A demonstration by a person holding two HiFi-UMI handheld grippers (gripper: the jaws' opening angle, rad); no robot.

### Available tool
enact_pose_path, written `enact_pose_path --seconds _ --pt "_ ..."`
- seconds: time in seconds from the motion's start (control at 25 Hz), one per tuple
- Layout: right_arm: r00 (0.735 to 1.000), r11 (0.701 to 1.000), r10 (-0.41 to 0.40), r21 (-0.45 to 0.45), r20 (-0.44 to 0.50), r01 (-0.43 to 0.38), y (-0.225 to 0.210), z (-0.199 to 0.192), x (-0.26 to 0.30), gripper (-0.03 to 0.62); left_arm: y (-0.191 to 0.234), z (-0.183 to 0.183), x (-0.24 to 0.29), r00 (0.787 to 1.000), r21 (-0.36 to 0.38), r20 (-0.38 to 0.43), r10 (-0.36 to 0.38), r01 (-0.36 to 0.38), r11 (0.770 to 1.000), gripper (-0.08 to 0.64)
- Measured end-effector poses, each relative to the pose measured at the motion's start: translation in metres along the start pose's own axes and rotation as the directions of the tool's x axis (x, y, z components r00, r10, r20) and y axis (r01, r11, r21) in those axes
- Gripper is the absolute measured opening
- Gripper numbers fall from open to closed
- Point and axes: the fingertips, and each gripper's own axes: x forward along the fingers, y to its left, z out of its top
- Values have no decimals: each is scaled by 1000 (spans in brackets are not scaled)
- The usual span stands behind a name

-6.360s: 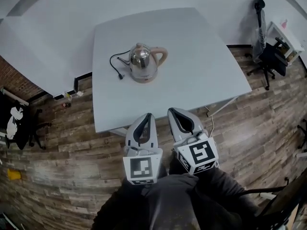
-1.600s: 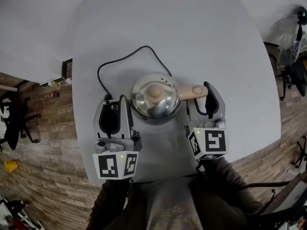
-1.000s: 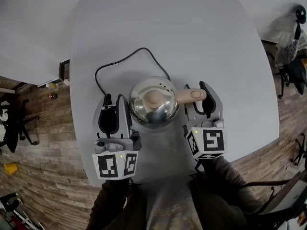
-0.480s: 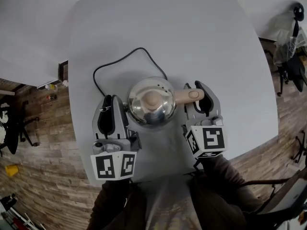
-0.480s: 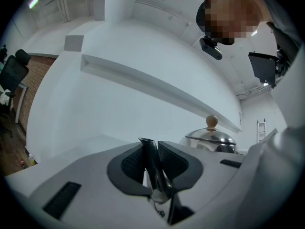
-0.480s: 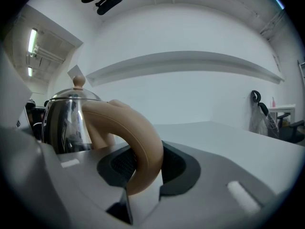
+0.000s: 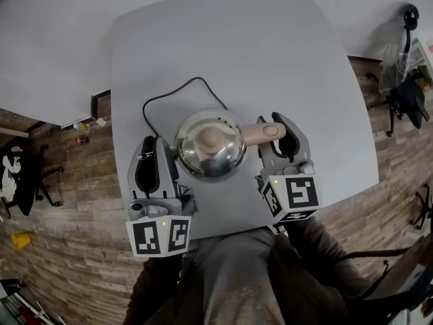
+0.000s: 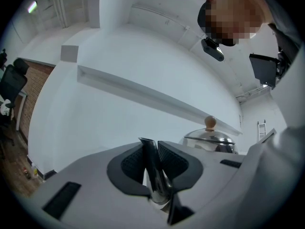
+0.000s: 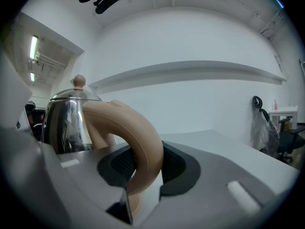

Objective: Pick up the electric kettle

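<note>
My left gripper [image 7: 153,143] is clenched on the spout [image 8: 153,168] of the electric kettle [image 7: 208,144]. My right gripper [image 7: 280,122] grasps its beige handle [image 9: 143,151]. The kettle is between them, over the near part of the white table [image 7: 284,53]. Its black cord [image 7: 196,80] loops behind it. A chair [image 7: 406,93] stands far right. The kettle body hides its underside, so contact with the table cannot be determined.

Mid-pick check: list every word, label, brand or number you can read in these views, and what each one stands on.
No readable text in any view.
Shiny steel electric kettle with a beige handle: no brand, label or number visible.
Marker cubes on the left gripper and right gripper: black-and-white square patterns only, no letters or digits.
</note>
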Motion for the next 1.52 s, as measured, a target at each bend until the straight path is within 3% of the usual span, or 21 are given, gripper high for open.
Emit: enact_pose_path --seconds 0.48,0.72,1.52 --pt "998 998 55 -16 39 -55 12 36 -60 112 -35 43 -61 997 -4 60 48 -48 999 61" --pt "998 999 37 -2 48 -37 -16 48 -61 111 -62 48 -47 998 1 54 20 -20 1000 61" --pt "998 1000 13 15 69 -14 -16 47 -61 110 -64 47 -47 999 17 51 -2 1 1000 61"
